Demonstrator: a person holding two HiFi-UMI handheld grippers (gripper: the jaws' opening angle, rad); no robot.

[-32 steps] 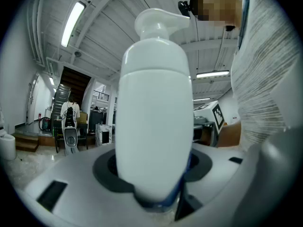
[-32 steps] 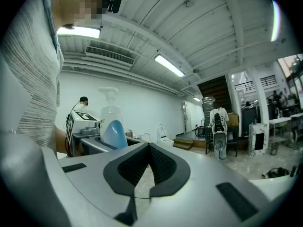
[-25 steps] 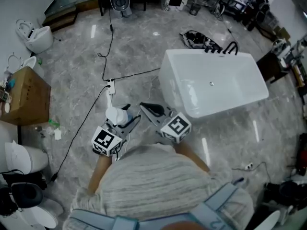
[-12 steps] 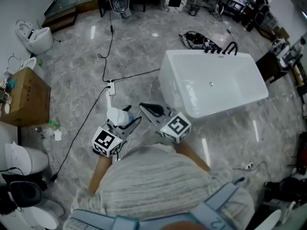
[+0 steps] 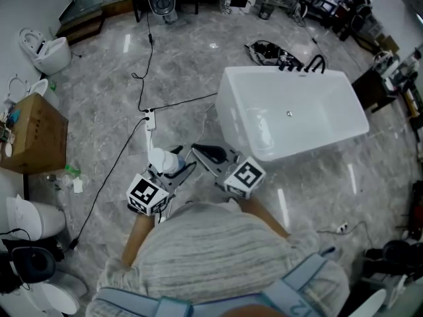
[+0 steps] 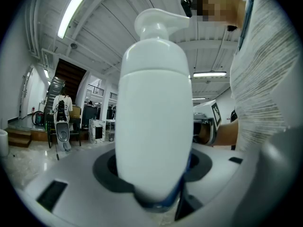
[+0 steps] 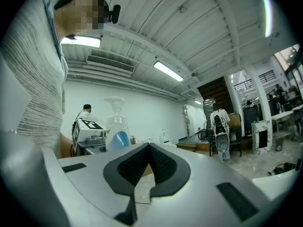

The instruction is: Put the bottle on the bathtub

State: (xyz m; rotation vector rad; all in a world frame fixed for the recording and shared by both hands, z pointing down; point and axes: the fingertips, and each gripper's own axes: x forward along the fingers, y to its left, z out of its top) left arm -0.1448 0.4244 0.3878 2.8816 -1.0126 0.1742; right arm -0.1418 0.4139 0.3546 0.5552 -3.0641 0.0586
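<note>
The left tongs (image 5: pixel 175 168) grasp the white pump bottle (image 6: pixel 154 117), the right tongs (image 5: pixel 200 149) are clenched empty, and a tilted release on the narrow bathtub (image 5: pixel 225 104) rim, centre right, could topple it.

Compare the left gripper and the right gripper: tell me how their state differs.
The left gripper holds a white pump bottle upright, its jaws spread wide around the body; the right gripper holds nothing, its jaws pressed together. In the head view the right gripper is nearer the bathtub than the left gripper. Both carry a marker cube and are held out in front of the person.
</note>
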